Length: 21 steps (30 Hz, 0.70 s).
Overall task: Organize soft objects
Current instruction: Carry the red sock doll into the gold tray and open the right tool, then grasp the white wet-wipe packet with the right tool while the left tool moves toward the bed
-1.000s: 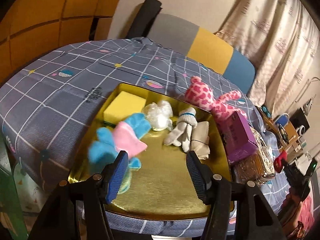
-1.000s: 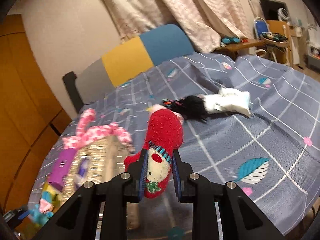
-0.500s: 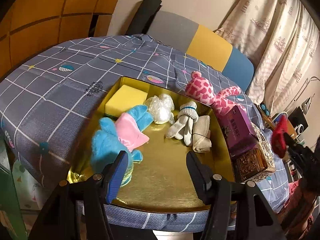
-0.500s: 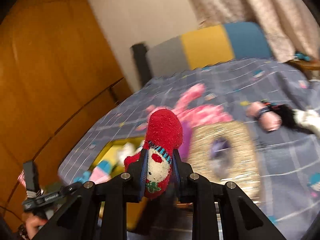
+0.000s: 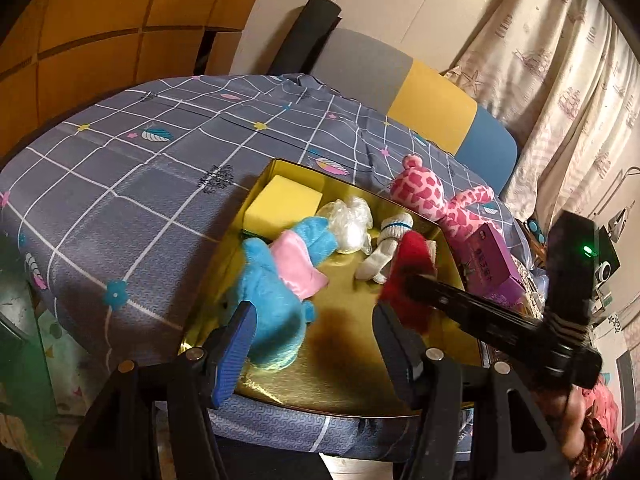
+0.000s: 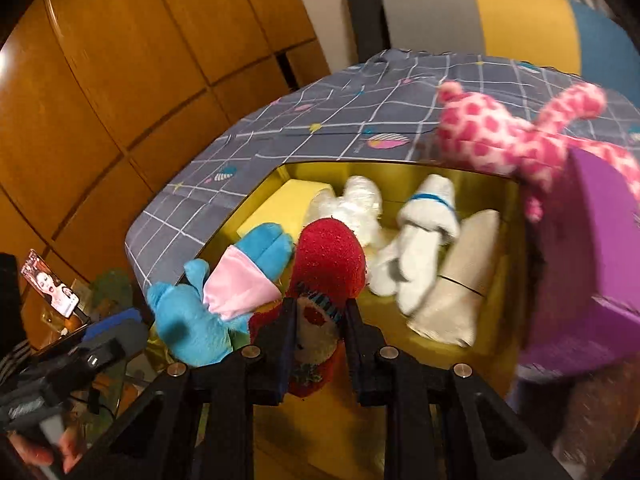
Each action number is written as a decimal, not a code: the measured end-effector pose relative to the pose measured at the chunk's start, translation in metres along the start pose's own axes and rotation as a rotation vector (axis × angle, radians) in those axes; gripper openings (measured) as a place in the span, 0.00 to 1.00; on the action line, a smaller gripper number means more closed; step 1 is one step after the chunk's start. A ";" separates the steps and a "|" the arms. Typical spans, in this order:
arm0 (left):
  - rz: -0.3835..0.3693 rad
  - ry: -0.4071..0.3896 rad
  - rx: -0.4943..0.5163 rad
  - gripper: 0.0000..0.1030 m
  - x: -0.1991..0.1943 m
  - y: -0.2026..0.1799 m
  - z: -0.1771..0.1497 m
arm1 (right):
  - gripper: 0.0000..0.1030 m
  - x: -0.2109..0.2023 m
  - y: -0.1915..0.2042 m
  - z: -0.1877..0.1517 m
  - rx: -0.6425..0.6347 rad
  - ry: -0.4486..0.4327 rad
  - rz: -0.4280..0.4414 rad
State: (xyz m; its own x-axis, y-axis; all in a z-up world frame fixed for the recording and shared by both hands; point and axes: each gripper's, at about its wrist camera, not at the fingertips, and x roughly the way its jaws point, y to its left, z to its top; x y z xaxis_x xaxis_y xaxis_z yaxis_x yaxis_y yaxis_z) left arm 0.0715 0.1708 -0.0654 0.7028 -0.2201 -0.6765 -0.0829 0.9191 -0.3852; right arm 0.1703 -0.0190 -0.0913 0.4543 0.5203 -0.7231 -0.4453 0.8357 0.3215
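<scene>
A gold tray (image 5: 352, 384) (image 6: 504, 340) on the quilted table holds a yellow sponge (image 5: 282, 202), a blue and pink plush (image 5: 276, 292) (image 6: 212, 300), a clear plastic bag (image 5: 350, 226), a white sock (image 5: 386, 248) (image 6: 416, 252) and a beige roll (image 6: 456, 280). My right gripper (image 6: 318, 328) is shut on a red Christmas sock (image 6: 328, 264) (image 5: 412, 276) and holds it over the tray's middle. My left gripper (image 5: 316, 340) is open and empty above the tray's near edge, its left fingertip beside the blue plush.
A pink spotted plush giraffe (image 5: 436, 204) (image 6: 504, 132) lies at the tray's far right corner. A purple box (image 5: 492, 268) (image 6: 592, 264) sits on a glittery box right of the tray. A chair (image 5: 420, 96) stands behind the table; a phone (image 6: 50, 294) sits left.
My right gripper has swung left with the red sock, from over the open quilt to over the gold tray. The left gripper has barely moved and stays open.
</scene>
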 end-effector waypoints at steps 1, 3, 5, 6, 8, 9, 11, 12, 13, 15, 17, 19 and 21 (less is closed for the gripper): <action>0.001 -0.001 -0.002 0.59 -0.001 0.001 0.000 | 0.23 0.005 0.001 0.004 -0.001 0.008 0.002; 0.000 -0.004 -0.009 0.59 -0.002 0.002 0.001 | 0.24 0.015 0.004 0.009 0.001 0.022 -0.001; -0.002 -0.004 -0.013 0.59 -0.001 0.004 0.002 | 0.36 0.025 0.006 0.012 0.010 0.043 -0.008; -0.004 -0.005 -0.016 0.59 -0.002 0.004 0.002 | 0.54 0.028 0.005 0.013 0.017 0.049 -0.016; -0.009 -0.003 -0.018 0.59 -0.001 0.004 0.002 | 0.68 0.029 0.002 0.013 0.041 0.035 -0.022; -0.012 0.000 -0.018 0.59 -0.001 0.003 0.002 | 0.68 0.026 0.000 0.011 0.055 0.021 -0.012; -0.014 0.000 -0.016 0.59 -0.001 0.003 0.001 | 0.68 0.019 -0.002 0.008 0.075 0.010 -0.009; -0.015 0.001 -0.015 0.59 0.000 0.003 0.001 | 0.68 0.014 -0.003 0.005 0.083 0.001 -0.006; -0.016 0.003 -0.016 0.59 0.000 0.002 0.000 | 0.68 0.009 -0.004 0.001 0.092 -0.007 -0.001; -0.023 0.007 -0.016 0.59 0.003 0.000 0.000 | 0.68 0.001 -0.005 -0.004 0.101 -0.017 0.000; -0.032 0.015 -0.015 0.59 0.005 -0.003 -0.001 | 0.68 -0.008 -0.005 -0.010 0.109 -0.027 0.000; -0.043 0.023 -0.010 0.59 0.007 -0.008 -0.003 | 0.68 -0.014 -0.005 -0.014 0.114 -0.032 0.002; -0.051 0.030 -0.001 0.59 0.009 -0.012 -0.005 | 0.68 -0.019 -0.005 -0.017 0.117 -0.037 0.001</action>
State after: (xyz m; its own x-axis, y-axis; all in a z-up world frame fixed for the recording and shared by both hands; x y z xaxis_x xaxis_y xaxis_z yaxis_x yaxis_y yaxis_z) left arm 0.0755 0.1559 -0.0695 0.6843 -0.2766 -0.6747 -0.0485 0.9059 -0.4206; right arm 0.1504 -0.0360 -0.0894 0.4834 0.5254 -0.7001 -0.3539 0.8489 0.3927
